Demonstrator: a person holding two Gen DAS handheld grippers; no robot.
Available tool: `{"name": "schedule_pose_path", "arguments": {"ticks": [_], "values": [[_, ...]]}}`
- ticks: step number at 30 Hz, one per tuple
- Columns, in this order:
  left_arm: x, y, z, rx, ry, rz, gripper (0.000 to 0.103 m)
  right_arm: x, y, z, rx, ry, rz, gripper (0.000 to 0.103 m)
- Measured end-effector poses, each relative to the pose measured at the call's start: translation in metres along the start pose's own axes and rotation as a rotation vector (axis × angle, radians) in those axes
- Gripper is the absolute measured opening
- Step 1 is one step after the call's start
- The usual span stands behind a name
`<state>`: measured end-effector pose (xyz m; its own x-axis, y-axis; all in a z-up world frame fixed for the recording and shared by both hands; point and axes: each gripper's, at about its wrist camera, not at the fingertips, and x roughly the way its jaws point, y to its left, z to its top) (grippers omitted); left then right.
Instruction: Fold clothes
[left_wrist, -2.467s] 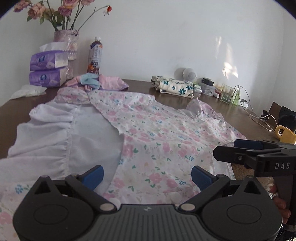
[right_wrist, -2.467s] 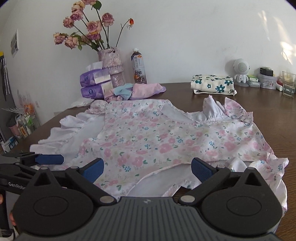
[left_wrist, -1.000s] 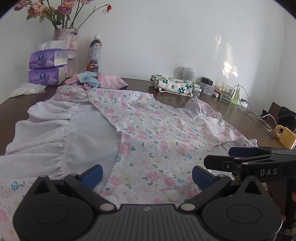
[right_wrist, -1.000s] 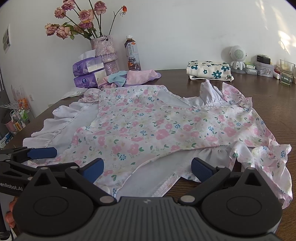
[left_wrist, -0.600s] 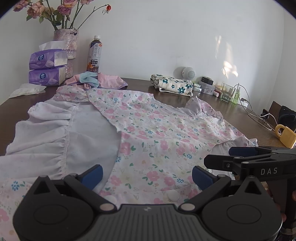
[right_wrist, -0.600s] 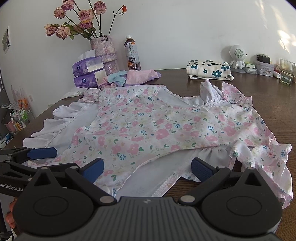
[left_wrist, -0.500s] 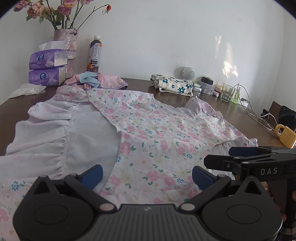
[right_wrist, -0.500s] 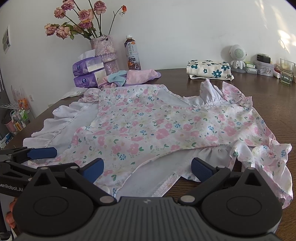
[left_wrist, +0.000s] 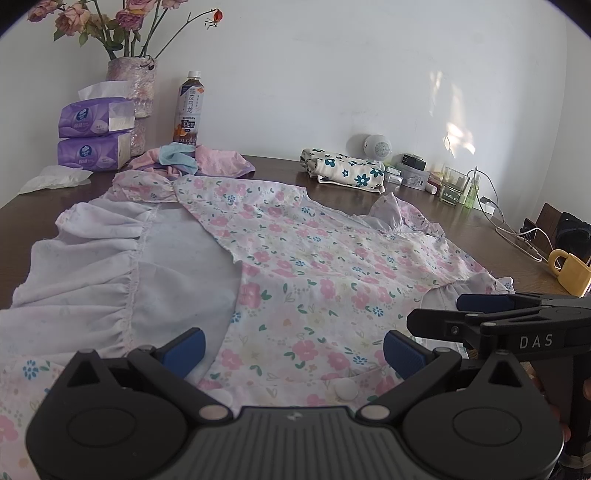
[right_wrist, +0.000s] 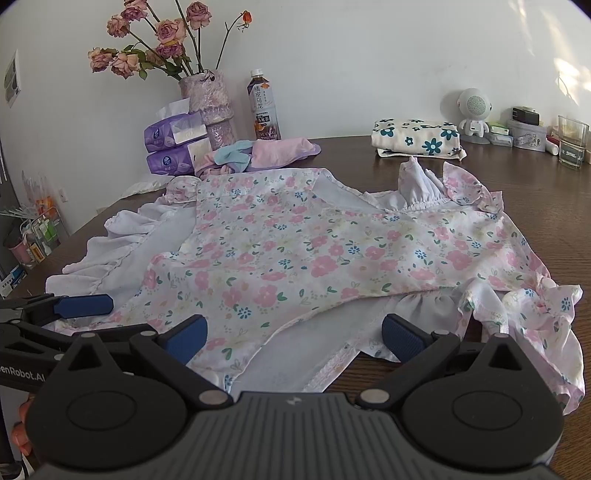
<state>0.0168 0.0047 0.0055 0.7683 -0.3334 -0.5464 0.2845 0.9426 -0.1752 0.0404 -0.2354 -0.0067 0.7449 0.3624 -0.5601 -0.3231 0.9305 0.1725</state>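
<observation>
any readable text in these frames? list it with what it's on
"DAS": side of the right gripper, seen from the left wrist view.
"enRobot.AI", cut off at the frame edge: side of the left gripper, seen from the right wrist view.
"橘皮乌龙": label of the tea bottle; its smaller print is too blurred.
Tissue packs: logo text too small to read.

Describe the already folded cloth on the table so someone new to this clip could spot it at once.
Start at the brown table and look past the spread floral dress to the far edge by the wall. There, left of the small white robot figure, lies the folded cloth. Unlike the pink-flowered dress and the loose pink pile, it is a neat cream bundle printed with dark teal flowers.
</observation>
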Motion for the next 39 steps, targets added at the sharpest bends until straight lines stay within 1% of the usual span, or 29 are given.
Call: {"name": "schedule_pose_path", "arguments": {"ticks": [39], "values": [[-0.0010,0.0010,-0.0008,-0.016,-0.009,-0.007,0.103,0.0008,-0.0022,0.0000,0.010,0.001,0.009,0.102]]}}
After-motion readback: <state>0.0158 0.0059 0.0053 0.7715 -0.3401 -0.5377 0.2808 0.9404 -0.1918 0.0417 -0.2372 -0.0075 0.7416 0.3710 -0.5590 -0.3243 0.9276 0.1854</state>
